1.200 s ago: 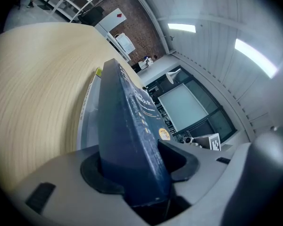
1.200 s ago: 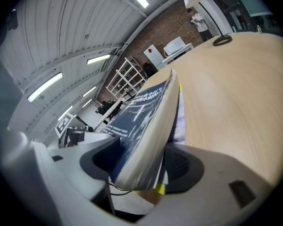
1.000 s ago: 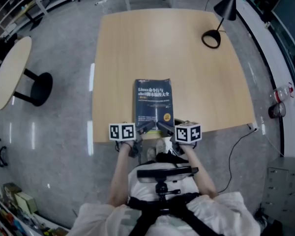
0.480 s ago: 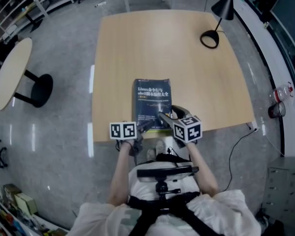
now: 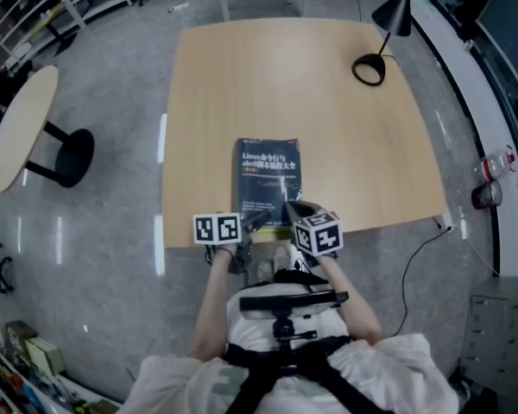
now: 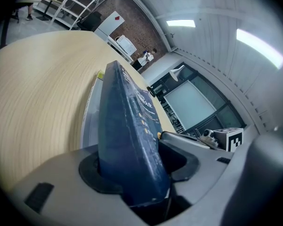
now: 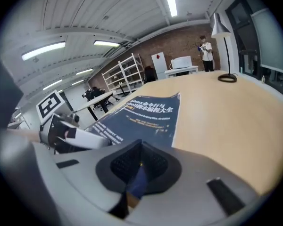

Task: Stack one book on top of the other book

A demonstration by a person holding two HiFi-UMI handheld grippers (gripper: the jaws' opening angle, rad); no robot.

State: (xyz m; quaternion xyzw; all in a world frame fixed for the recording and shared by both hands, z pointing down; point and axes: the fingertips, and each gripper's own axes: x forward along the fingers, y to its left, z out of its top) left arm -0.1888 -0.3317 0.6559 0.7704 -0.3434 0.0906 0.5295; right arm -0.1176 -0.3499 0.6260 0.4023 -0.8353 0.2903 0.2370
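A dark blue book with white print lies near the front edge of the wooden table. My left gripper is shut on its near edge, and the thick blue spine fills the space between the jaws. A pale layer shows under the book; I cannot tell whether it is a second book. My right gripper sits tilted at the book's near right corner. Its jaws have just been closing and now meet, with only a blue sliver in the slit. The cover stretches ahead of it.
A black desk lamp stands with its round base at the table's far right corner. A round side table is on the floor to the left. A person stands far behind the table. The table's front edge is just under both grippers.
The right gripper has rolled, so its marker cube now sits tilted, and it has shifted slightly left over the book's near right corner. Left gripper and book have not moved.
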